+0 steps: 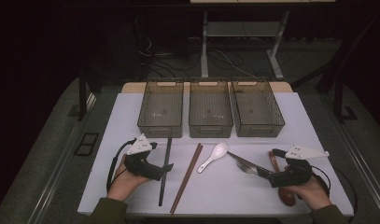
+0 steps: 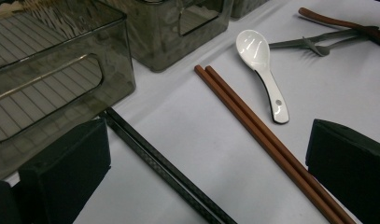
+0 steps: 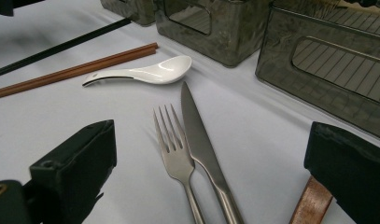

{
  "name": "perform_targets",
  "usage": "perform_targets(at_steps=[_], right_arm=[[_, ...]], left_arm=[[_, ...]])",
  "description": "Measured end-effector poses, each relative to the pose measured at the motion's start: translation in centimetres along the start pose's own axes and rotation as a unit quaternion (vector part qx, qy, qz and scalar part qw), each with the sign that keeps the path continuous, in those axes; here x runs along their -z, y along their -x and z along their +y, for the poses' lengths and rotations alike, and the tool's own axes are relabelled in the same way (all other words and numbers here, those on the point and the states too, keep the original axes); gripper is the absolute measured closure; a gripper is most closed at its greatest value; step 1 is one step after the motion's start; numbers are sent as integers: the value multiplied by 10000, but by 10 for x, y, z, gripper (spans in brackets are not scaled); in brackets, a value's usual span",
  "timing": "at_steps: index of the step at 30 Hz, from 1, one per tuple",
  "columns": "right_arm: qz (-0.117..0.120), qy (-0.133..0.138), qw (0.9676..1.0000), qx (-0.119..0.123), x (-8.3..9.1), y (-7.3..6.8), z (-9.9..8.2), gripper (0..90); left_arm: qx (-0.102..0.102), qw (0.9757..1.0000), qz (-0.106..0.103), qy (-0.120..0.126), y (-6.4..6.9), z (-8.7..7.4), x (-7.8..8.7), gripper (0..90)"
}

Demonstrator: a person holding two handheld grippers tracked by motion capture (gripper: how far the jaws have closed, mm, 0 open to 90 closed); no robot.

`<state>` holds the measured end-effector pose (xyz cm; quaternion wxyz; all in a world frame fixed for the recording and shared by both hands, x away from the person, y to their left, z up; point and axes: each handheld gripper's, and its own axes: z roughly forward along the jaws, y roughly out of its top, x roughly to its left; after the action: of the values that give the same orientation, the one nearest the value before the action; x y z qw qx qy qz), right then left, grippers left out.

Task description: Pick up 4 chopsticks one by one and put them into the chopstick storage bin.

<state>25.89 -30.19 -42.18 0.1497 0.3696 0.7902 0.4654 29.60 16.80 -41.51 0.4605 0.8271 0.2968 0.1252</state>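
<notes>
Two spread grippers rested on the surface [image 1: 131, 112]: the left gripper [image 1: 156, 173] straddled the black chopsticks [image 1: 165, 172], which ran lengthwise toward the bins, while the right gripper [image 1: 271, 179] straddled the fork [image 3: 176, 154] and knife [image 3: 201, 149].

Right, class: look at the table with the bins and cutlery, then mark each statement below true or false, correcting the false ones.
1. Three bins stand in a row at the far side of the table. True.
2. The white spoon lies inside a bin. False: it lies on the table, between the brown chopsticks and the fork.
3. The knife and fork lie side by side. True.
4. The left tongs are shut on the black chopsticks. False: they are open, holding nothing.
5. All three bins are empty. True.
6. The right tongs grip the fork. False: they are open around it.
</notes>
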Motion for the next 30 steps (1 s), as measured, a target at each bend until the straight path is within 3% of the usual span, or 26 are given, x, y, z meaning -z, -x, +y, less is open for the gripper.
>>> perform_targets(at_steps=[19, 25, 30], right_arm=[[-23, 2, 10000, -61, 0, 1, -1, 27], [-34, 9, 10000, -73, 0, 1, -1, 27], [-13, 31, 10000, -60, 1, 1, -1, 27]], left_arm=[[-20, 9998, 199, -46, -12, 9, -23, 22], [70, 9984, 548, -129, -16, 13, -28, 151], [232, 9978, 613, -72, -21, 16, -34, 203]])
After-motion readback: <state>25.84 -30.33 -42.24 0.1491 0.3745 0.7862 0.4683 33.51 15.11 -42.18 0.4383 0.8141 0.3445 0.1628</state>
